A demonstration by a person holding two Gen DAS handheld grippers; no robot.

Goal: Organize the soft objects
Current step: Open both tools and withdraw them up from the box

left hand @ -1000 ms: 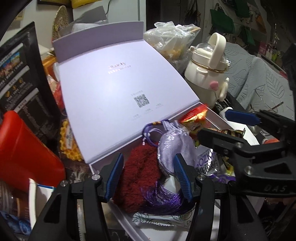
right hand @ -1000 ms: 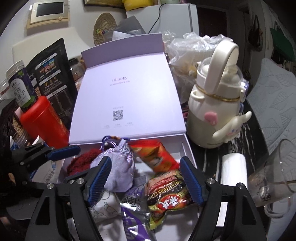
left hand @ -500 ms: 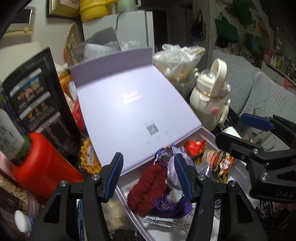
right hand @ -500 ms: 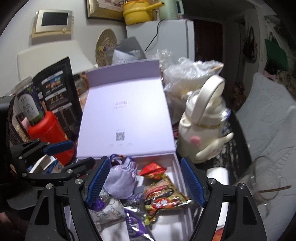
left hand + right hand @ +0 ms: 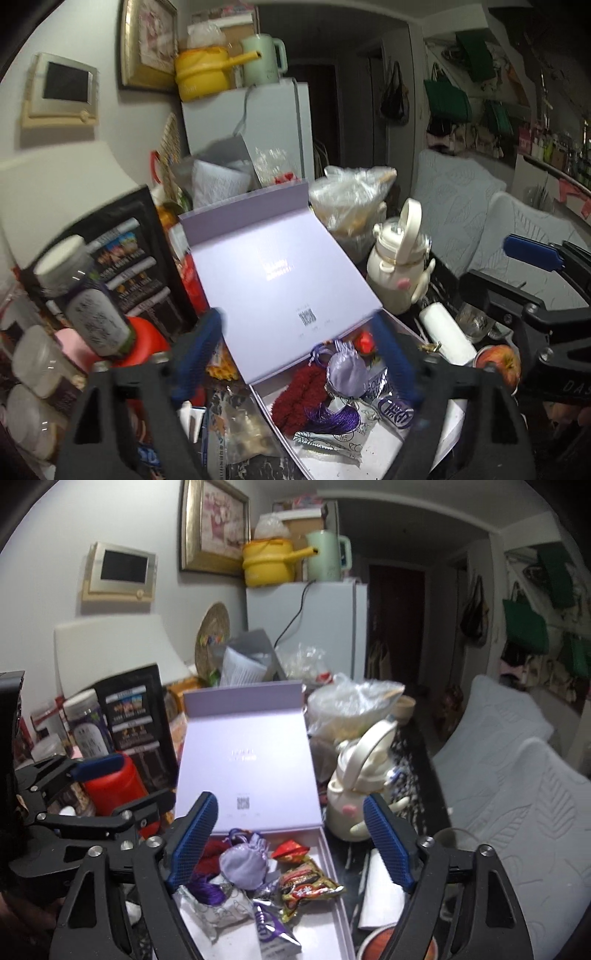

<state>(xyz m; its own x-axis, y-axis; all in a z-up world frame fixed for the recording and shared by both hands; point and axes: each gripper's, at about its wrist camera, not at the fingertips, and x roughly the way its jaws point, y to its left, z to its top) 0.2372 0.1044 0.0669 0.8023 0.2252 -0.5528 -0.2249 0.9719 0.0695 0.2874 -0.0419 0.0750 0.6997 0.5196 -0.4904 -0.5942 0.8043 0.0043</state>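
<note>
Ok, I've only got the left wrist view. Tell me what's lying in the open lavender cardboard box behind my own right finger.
Observer: A crinkly red-and-yellow printed snack packet lies flat in the lavender cardboard box, just right of the lilac satin drawstring pouch.
Operator: Now report the right gripper's state. I see only one blue pad.
Observer: The right gripper is wide open, with nothing held between its fingers.

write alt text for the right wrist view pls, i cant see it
The open right gripper hovers, empty, above an open lilac box holding a lilac drawstring pouch, red fuzzy item and snack packets. A cream bottle stands right of it.
</note>
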